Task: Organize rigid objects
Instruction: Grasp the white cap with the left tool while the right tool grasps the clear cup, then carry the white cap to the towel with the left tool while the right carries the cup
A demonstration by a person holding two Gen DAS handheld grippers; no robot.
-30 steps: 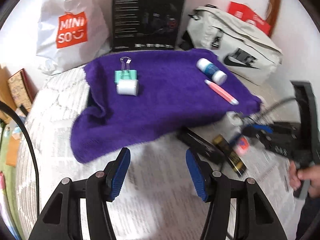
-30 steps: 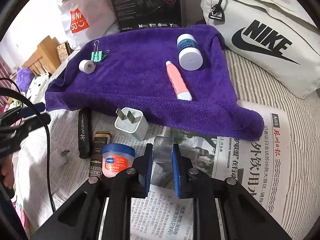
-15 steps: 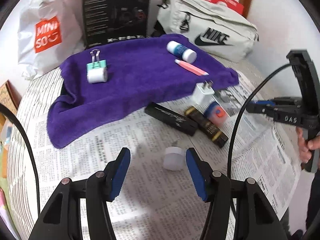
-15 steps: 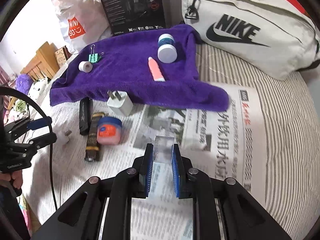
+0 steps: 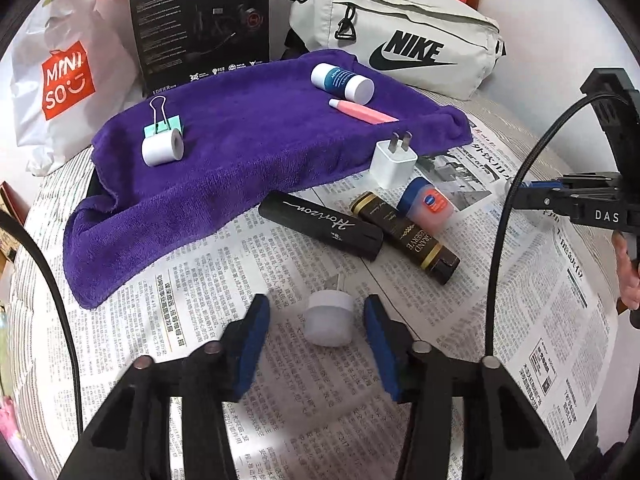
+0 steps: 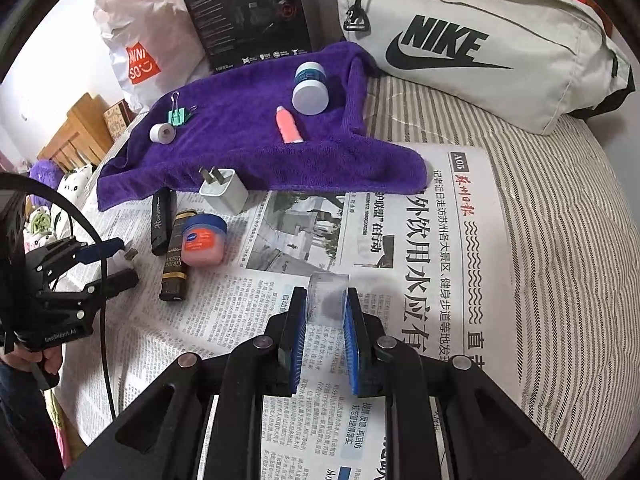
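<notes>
Left tool (image 5: 316, 322): fingers apart, straddling a small white plug adapter (image 5: 329, 318) that lies on the newspaper (image 5: 192, 304). No pad contact visible.

Right tool (image 6: 326, 308): clamped on a small clear plastic block (image 6: 327, 294), held above the newspaper, blue pads (image 6: 351, 336) flat on both its sides.

Surface is a bed with a striped cover (image 6: 560, 208), newspaper spread over it, purple towel (image 5: 224, 160) at the back.

On the towel we see:
- white tape roll (image 5: 162, 147) touching a green binder clip (image 5: 162, 122), left part
- blue-and-white bottle (image 5: 342, 82) on its side, right part
- pink tube (image 5: 362, 111) just beside the bottle

On the newspaper, in front of the towel edge:
- white USB charger (image 5: 392, 162), prongs up, against the towel hem
- black "Horizon" case (image 5: 320, 225)
- brown "Grand Reserve" tube (image 5: 404, 237) alongside it, touching
- Vaseline jar (image 5: 426, 203), blue lid, tipped on its side in the left view, touching the brown tube

Behind the towel: Miniso bag (image 5: 64, 80), black Edifier box (image 5: 200, 20), grey Nike bag (image 5: 400, 36).
</notes>
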